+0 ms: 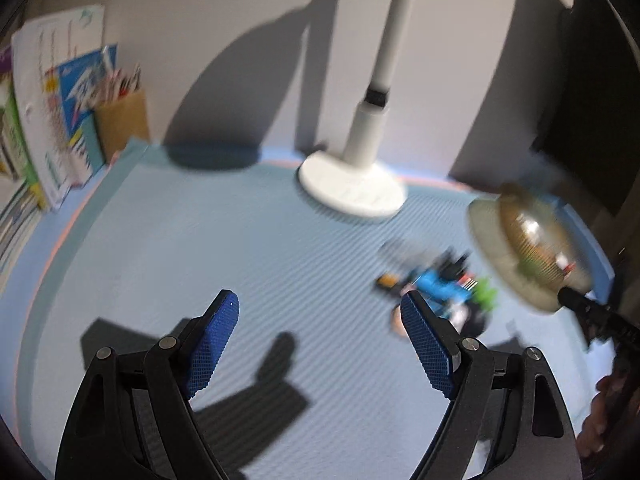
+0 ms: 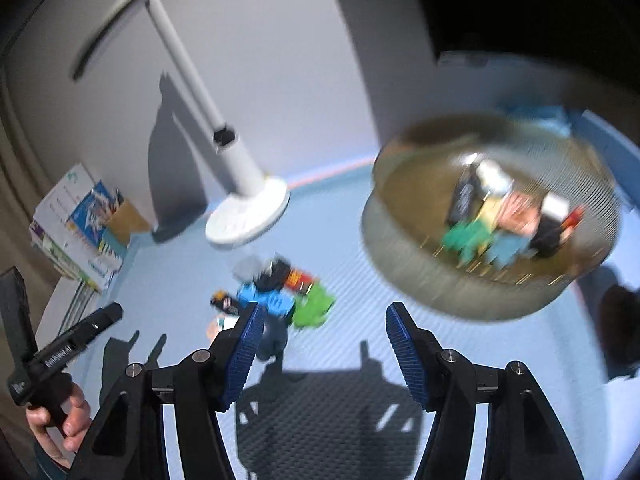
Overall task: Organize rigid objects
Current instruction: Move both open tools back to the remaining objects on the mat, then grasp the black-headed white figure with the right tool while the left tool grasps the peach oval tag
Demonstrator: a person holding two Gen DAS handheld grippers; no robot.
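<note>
Toy pile (image 2: 276,300) between lamp base (image 2: 248,216) and mesh basket (image 2: 472,280); both tools apart, empty.

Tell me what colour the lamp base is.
White; the lamp base shows best in the left wrist view.

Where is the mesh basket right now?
In the right wrist view the mesh basket sits on the blue mat at right, beyond the toy pile and right of the lamp base.

Both my views are smeared by motion blur; the basket (image 2: 492,216) ahead of my right gripper is barely readable. Hard light throws dark shadows under my fingers and behind the lamp (image 1: 372,120). Edges bend and darken.
</note>
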